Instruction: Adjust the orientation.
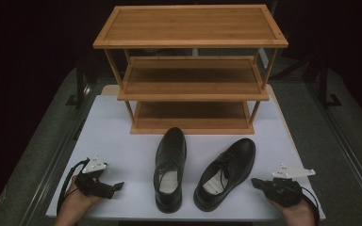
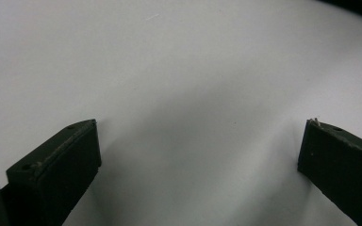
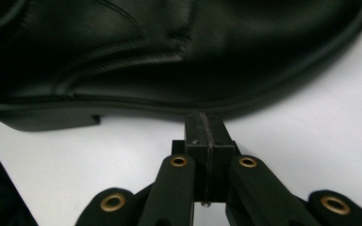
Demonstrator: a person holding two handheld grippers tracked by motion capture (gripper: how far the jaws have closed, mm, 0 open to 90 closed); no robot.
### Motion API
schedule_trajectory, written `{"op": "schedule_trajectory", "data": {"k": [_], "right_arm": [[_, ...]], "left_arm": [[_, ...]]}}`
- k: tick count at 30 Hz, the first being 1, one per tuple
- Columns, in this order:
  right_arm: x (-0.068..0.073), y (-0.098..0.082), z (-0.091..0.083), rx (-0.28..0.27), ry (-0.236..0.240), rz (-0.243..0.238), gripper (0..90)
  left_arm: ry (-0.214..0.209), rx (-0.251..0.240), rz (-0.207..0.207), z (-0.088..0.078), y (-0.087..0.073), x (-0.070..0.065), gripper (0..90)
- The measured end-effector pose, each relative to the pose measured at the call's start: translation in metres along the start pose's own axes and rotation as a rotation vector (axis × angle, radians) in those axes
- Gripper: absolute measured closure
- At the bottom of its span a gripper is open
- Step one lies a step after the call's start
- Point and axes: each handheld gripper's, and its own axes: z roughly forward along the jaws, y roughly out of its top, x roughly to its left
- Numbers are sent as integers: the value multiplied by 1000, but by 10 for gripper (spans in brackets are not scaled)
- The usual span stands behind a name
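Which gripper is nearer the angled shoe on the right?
Right. The right gripper, jaws shut, sits just beside the angled shoe. The left gripper, jaws open, lies beyond the straight shoe.

White table [image 1: 122, 141], wooden three-tier rack [image 1: 191, 70] at its back, two black shoes [image 1: 170, 167] in front

right shoe [image 3: 169, 52]: toe, heel cut off | rack [image 1: 191, 70]: lower shelves shadowed

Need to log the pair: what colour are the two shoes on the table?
Black, both the left shoe and right shoe; clearest in the high view.
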Motion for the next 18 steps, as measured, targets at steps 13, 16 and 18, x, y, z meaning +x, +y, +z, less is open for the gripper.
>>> {"op": "schedule_trajectory", "data": {"k": [13,16,18], "right_arm": [[9,6,21,58,41,-41,899],[10,7,26,70,43,-50,899],[9,8,27,69,48,-51,899]], "left_arm": [[-1,1,0,0,0,0,0],[-1,2,0,0,0,0,0],[-1,2,0,0,0,0,0]]}}
